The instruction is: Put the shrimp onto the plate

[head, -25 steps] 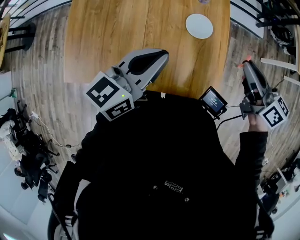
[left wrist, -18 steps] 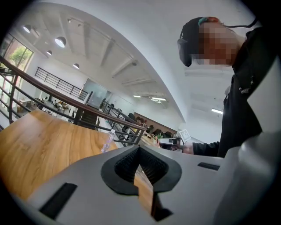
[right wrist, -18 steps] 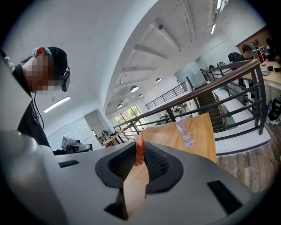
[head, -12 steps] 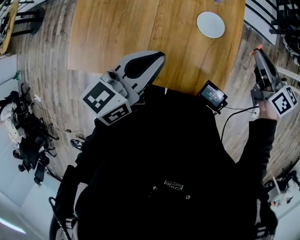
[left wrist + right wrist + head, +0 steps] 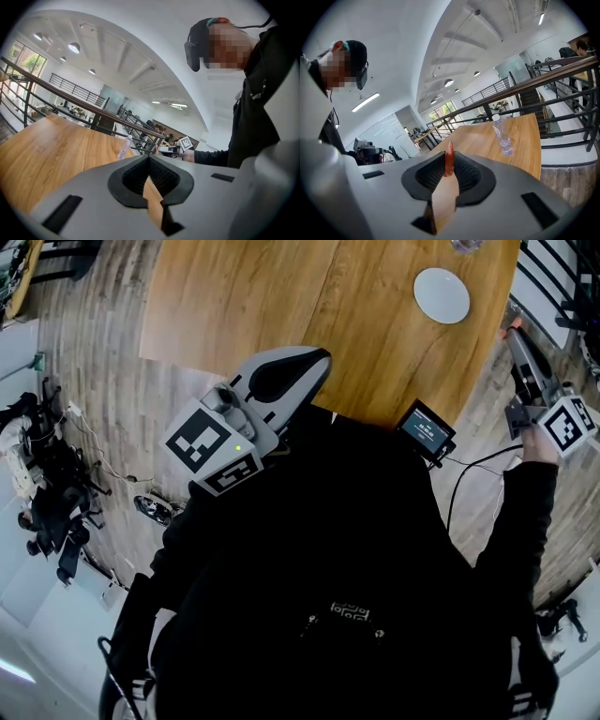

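Gripping: your right tool (image 5: pixel 515 335) pinches the slim red-orange shrimp (image 5: pixel 449 161).
Left tool (image 5: pixel 149 163): closed on nothing.
Round white plate (image 5: pixel 442 294): on the wooden desk (image 5: pixel 281 296), near the shrimp.

There is one wooden counter (image 5: pixel 281 306). On it stand one white plate (image 5: pixel 442 294) and one clear plastic bottle (image 5: pixel 502 136). There is one red shrimp (image 5: pixel 449 160). Two grippers show: one left gripper (image 5: pixel 149 159) and one right gripper (image 5: pixel 514 334). One small screen (image 5: pixel 427 432) sits at the person's chest.
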The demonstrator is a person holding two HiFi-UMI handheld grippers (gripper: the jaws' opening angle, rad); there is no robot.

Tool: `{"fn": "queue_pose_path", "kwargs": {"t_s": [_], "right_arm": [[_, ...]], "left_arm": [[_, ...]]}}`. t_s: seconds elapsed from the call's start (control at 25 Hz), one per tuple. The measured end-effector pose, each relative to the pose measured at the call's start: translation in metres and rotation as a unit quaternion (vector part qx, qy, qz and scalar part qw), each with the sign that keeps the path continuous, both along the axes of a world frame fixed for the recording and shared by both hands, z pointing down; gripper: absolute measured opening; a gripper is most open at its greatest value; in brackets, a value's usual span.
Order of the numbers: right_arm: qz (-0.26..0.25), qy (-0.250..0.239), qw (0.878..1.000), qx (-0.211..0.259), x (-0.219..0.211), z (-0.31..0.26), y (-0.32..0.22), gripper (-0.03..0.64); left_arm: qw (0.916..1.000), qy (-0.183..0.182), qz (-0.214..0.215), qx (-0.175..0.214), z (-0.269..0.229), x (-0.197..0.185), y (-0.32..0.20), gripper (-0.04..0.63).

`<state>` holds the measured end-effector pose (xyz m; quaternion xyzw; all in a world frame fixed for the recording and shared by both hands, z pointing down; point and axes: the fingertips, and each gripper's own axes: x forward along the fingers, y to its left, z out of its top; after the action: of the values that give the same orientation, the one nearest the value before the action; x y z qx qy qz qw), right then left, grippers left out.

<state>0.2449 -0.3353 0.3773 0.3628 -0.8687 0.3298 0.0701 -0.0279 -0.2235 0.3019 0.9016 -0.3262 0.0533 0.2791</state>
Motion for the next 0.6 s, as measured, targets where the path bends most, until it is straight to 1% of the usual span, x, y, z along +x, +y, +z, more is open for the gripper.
{"fn": "queue_pose_path", "kwargs": {"t_s": [0.2,0.36,0.44,0.6], "right_arm": [[-0.017,0.017,0.999,-0.026,-0.002,0.032,-0.006,0.069],[-0.032,0.047,0.997,-0.042,0.009,0.065,0.0,0.069],[-0.044,0.058,0.996,-0.058,0.01,0.084,-0.009,0.069],[-0.065,0.092,0.99,-0.08,-0.008,0.106,-0.038,0.069]], "left_arm": [[0.9999,-0.005,-0.013,-0.007,0.003,-0.004,0.007,0.005],[0.9996,-0.01,-0.023,-0.013,0.014,0.007,0.025,0.005],[0.9992,-0.013,-0.033,-0.018,0.016,0.007,0.022,0.005],[0.9982,-0.014,-0.052,-0.025,0.01,-0.018,0.006,0.005]]}}
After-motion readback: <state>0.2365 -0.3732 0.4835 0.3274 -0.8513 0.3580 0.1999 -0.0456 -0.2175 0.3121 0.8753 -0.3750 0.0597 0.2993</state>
